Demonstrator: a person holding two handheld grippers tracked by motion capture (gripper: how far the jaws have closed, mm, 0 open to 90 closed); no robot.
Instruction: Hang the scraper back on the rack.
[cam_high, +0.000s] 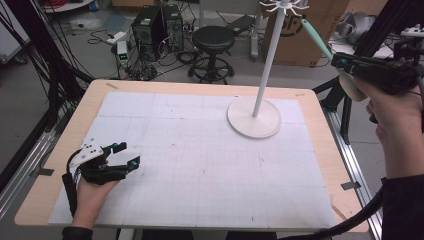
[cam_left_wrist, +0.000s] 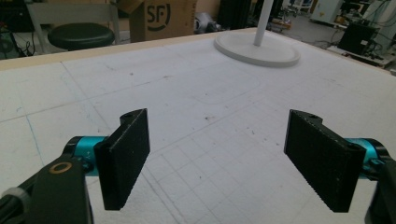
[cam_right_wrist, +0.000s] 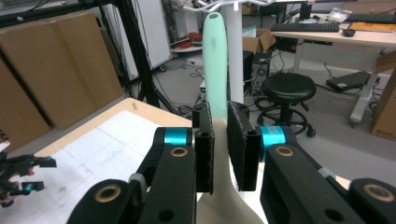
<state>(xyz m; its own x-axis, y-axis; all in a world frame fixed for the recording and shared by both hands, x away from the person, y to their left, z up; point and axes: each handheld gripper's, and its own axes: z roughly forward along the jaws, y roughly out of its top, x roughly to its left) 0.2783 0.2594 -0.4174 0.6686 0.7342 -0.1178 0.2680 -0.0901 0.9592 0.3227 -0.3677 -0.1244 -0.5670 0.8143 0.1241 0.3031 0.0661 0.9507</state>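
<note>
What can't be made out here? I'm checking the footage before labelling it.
- Utensil: its wide end is cut off by the bottom edge of the right gripper view and hidden behind the right gripper in the high view, so its kind is unclear.
- Stand: its hooks are cut off by the top edge of the high view.
- Left gripper: open and holding nothing; its hand hides the body.

Both grippers are black with teal collars behind flat, rough black pads (cam_left_wrist: 125, 156) and brass-ringed pivots. The left gripper (cam_high: 125, 155) carries a grey three-cornered plate and a black cable. The person wears dark sleeves (cam_high: 402, 207).
</note>
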